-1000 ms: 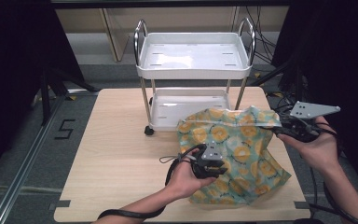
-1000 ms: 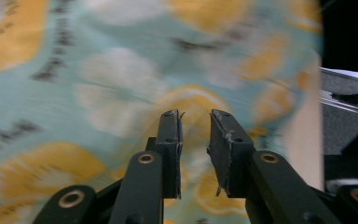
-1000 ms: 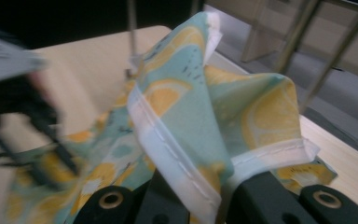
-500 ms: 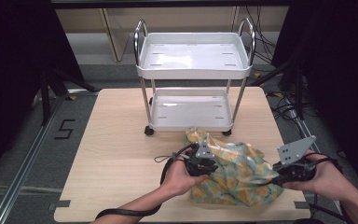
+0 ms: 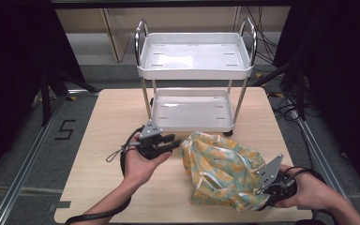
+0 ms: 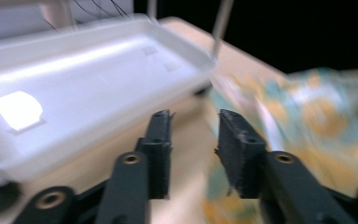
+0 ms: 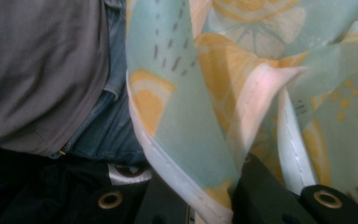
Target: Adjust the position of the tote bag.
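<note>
A crumpled cloth (image 5: 220, 168) printed with yellow citrus slices on pale green lies on the wooden table (image 5: 112, 117), in front of a white two-shelf cart (image 5: 194, 61). My right gripper (image 5: 264, 199) is at the cloth's front right corner, shut on its hemmed edge. In the right gripper view the cloth (image 7: 242, 70) runs down between the jaws of that gripper (image 7: 196, 203). My left gripper (image 5: 174, 142) is just left of the cloth and apart from it. Its jaws have just been opening and nothing is between them (image 6: 193, 135); the blurred cloth (image 6: 317, 107) lies to their right.
The cart's lower tray (image 6: 98, 84) sits close ahead of the left gripper. Its chrome legs (image 5: 145, 101) stand on the table's far half. The person's grey top and jeans (image 7: 42, 70) are behind the cloth in the right gripper view. Bare table lies left of the left hand.
The left gripper let go of the cloth and drew away to the left. The right gripper came down toward the table's front edge with the cloth, which is now bunched lower.
</note>
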### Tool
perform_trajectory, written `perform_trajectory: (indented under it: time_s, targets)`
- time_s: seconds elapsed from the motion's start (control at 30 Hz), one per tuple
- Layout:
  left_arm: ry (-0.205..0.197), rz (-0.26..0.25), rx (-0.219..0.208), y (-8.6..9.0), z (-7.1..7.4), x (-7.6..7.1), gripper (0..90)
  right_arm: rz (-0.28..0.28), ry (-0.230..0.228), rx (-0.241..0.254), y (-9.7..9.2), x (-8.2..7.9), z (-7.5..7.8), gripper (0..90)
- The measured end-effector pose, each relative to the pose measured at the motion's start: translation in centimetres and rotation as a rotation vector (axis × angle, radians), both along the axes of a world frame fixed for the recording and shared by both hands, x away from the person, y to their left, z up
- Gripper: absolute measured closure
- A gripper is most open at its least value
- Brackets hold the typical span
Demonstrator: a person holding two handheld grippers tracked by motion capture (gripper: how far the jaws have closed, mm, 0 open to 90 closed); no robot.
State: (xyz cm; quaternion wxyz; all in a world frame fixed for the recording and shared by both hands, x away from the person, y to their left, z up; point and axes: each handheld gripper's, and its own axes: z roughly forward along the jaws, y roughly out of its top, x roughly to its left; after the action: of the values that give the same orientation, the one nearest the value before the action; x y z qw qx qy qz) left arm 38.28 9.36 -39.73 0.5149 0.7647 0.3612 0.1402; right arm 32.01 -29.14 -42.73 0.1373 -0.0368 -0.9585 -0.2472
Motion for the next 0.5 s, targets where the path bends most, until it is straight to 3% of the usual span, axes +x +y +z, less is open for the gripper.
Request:
perform_trajectory:
  time_s: [0.03, 0.07, 0.13, 0.23, 0.27, 0.3, 0.37, 0.4, 0.5]
  targets:
    - [-0.011, 0.008, -0.026, 0.3, 0.8, 0.7, 60.4, 0.013, -0.001, -0.006, 0.2, 0.0, -0.2, 90.0]
    - [-0.011, 0.008, -0.026, 0.3, 0.8, 0.7, 57.9, 0.013, -0.001, -0.006, 0.2, 0.0, -0.2, 90.0]
    - [0.011, -0.050, -0.031, -0.7, 0.9, 1.4, 54.2, 0.005, 0.000, -0.044, 0.6, -0.1, -0.6, 90.0]
    - [0.090, -0.165, -0.044, -2.2, 0.3, 1.5, 50.4, -0.005, -0.007, -0.062, 0.6, -0.1, -0.8, 90.0]
    - [0.098, -0.206, -0.018, -2.7, 0.0, 1.5, 49.7, -0.008, -0.007, -0.058, 0.6, -0.1, -0.8, 90.0]
    - [0.098, -0.206, -0.018, -2.7, 0.0, 1.5, 47.5, -0.008, -0.007, -0.058, 0.6, -0.1, -0.8, 90.0]
    - [0.147, -0.223, 0.013, -3.6, -0.7, 1.3, 47.4, 0.010, -0.025, -0.043, 0.5, 0.1, -1.0, 90.0]
    - [0.203, -0.249, 0.063, -4.1, -1.3, 1.2, 47.9, 0.008, -0.028, -0.045, 0.5, 0.1, -1.0, 89.9]
    - [0.197, -0.305, 0.136, -4.7, -2.2, 1.4, 53.5, -0.010, -0.029, -0.054, 0.4, -0.1, -0.9, 89.6]
